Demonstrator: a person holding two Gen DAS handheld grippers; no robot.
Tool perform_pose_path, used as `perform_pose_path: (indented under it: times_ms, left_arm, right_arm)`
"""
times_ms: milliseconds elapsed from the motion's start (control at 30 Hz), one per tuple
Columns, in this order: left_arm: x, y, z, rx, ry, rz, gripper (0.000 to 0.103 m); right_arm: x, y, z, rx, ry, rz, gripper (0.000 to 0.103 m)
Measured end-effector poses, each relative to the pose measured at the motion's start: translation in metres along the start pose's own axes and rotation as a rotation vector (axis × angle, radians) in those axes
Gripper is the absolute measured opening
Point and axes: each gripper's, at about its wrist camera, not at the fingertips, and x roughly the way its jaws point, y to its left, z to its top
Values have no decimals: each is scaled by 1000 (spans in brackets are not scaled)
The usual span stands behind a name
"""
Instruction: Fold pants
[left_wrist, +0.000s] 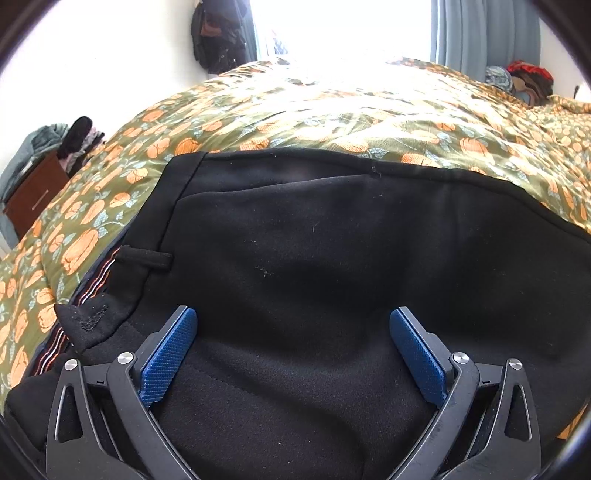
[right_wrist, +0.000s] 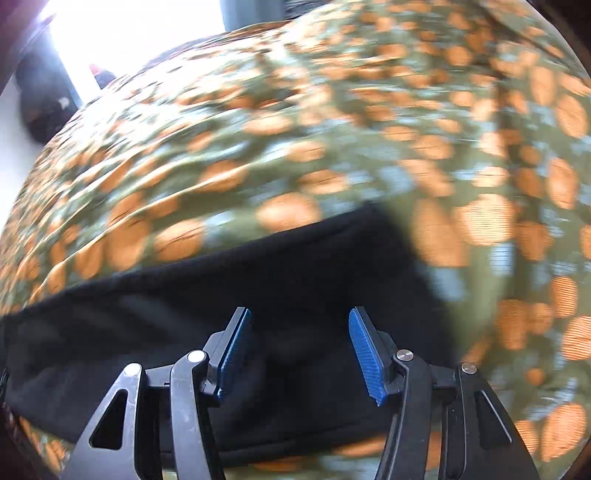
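Note:
Black pants (left_wrist: 314, 258) lie flat on a bed with a green and orange floral cover (left_wrist: 332, 110). The waistband with a belt loop (left_wrist: 144, 256) and striped lining is at the left. My left gripper (left_wrist: 293, 317) hovers over the pants near the waist, jaws wide apart, blue pads (left_wrist: 170, 354) with nothing between them. In the blurred right wrist view, the pants (right_wrist: 221, 295) show as a black band ending at the right. My right gripper (right_wrist: 299, 317) is above that end, jaws apart; no fabric is pinched.
A brown wooden cabinet (left_wrist: 33, 195) with piled clothes stands left of the bed. Dark clothes (left_wrist: 221, 37) hang on the far wall beside a bright window. More clothing (left_wrist: 524, 81) lies at the bed's far right corner. Floral cover (right_wrist: 332, 129) surrounds the pants.

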Motion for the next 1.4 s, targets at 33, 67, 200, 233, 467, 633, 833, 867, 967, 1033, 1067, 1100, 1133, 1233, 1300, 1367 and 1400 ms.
perform_pose_path:
  times_ms: [33, 67, 200, 233, 467, 633, 833, 867, 967, 1033, 1067, 1100, 1133, 1233, 1300, 1367, 1400]
  left_arm:
    - [0, 0, 0, 0, -1, 1, 102]
    - [0, -1, 0, 0, -3, 1, 102]
    - [-1, -1, 0, -1, -6, 1, 103]
    - [-1, -1, 0, -1, -7, 1, 103]
    - [-1, -2, 0, 1, -5, 4, 103]
    - [0, -2, -1, 3, -6, 10, 102]
    - [2, -4, 0, 8, -3, 19, 102]
    - [2, -4, 1, 9, -2, 20, 102]
    - [2, -6, 2, 15, 2, 32, 102]
    - [2, -7, 2, 20, 4, 43, 102]
    - [2, -8, 3, 24, 6, 50, 102]
    - [2, -9, 3, 27, 9, 56, 102]
    - [2, -9, 4, 29, 14, 60, 102]
    - [1, -10, 7, 20, 40, 71, 102]
    - [-4, -12, 9, 20, 68, 101, 102]
    - [-16, -16, 9, 39, 95, 122, 102]
    - [-26, -17, 7, 43, 105, 118, 102]
  right_arm:
    - [-12, -19, 1, 76, -29, 58, 56]
    - [-21, -33, -2, 141, -49, 134, 56]
    - [-26, -61, -36, 295, 2, 366, 57]
    - [-21, -66, -43, 307, 30, 377, 57]
    - [6, -78, -52, 396, -1, 282, 50]
    - [-24, -57, -52, 278, -46, 173, 22]
    - [-134, 10, -95, -204, -226, 110, 5]
    - [-156, 26, -113, -304, -250, 135, 5]
    - [-205, 71, -193, -613, -242, 192, 5]
    - [-219, 84, -251, -712, -181, 241, 2]
    - [-220, 80, -274, -691, -141, 251, 0]
    - [-219, 70, -292, -640, -109, 219, 0]
    - [-214, 53, -304, -564, -80, 157, 0]
    - [-194, -35, -311, -163, 19, -104, 9]
    - [-204, -86, -309, 99, 6, -196, 24]
    - [-227, -98, -308, 175, -75, -188, 41]
    - [-236, -90, -308, 153, -107, -163, 43]
